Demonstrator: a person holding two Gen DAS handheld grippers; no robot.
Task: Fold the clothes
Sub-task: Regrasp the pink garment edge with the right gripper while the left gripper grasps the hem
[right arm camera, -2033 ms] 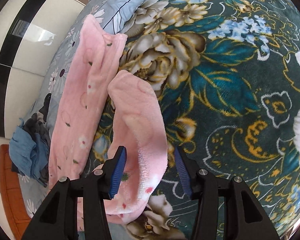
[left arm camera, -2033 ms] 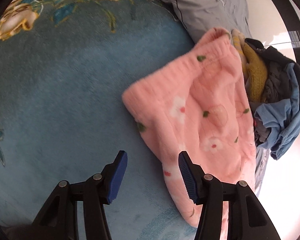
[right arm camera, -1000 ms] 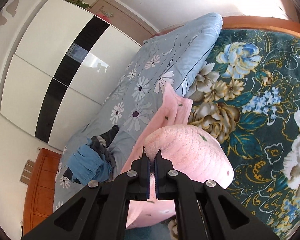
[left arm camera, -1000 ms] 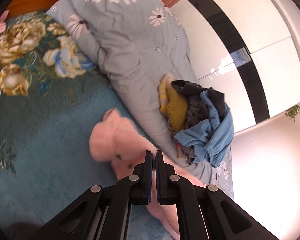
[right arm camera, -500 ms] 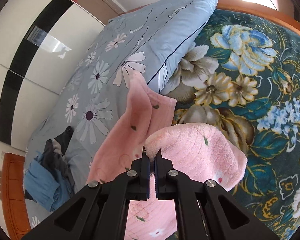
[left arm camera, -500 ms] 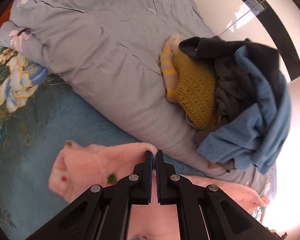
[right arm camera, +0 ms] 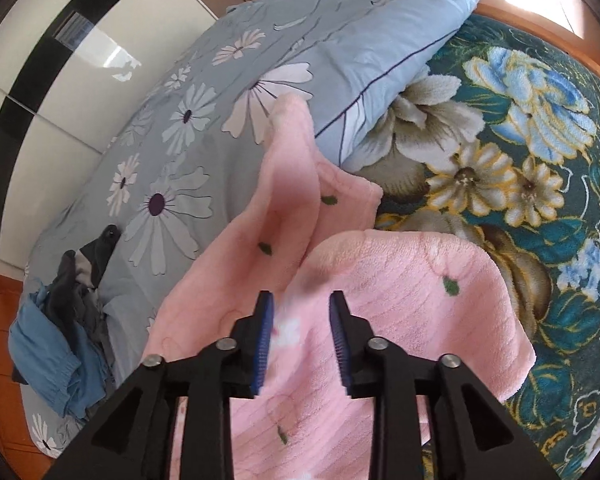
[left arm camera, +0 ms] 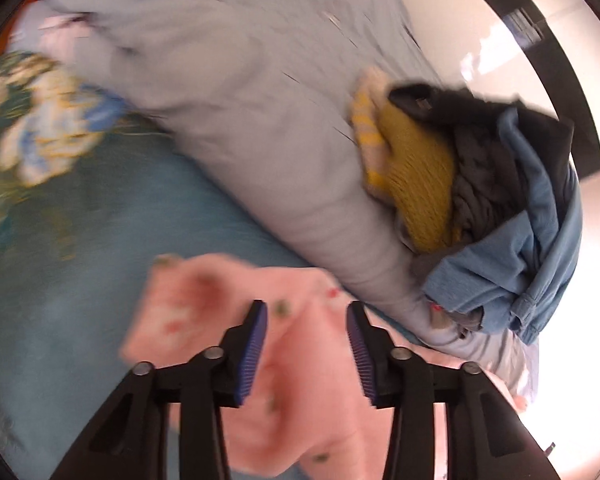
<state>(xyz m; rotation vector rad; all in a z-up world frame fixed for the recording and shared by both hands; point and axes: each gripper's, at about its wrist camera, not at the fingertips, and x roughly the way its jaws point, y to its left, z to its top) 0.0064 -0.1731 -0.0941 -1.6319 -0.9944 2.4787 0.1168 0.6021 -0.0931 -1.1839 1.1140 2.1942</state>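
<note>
A pink fleece garment with small flowers [right arm camera: 400, 280] lies folded over on the bed, one part running up against the grey quilt [right arm camera: 284, 168]. It also shows in the left wrist view [left arm camera: 204, 304], blurred. My left gripper [left arm camera: 306, 320] is open just above the pink fabric with nothing between its fingers. My right gripper [right arm camera: 300, 312] is open above the folded pink layer, and holds nothing.
A grey daisy-print quilt [left arm camera: 268, 112] lies rolled along the bed. A pile of clothes, mustard knit [left arm camera: 416, 176], dark grey and blue [left arm camera: 540, 248], sits on it. The teal floral blanket [right arm camera: 520, 128] covers the bed. A black-and-white wardrobe [right arm camera: 40, 72] stands behind.
Both grippers were shut on the pink garment's edge half a second ago; both have now opened and let it drop. The fabric now lies on the blanket.
</note>
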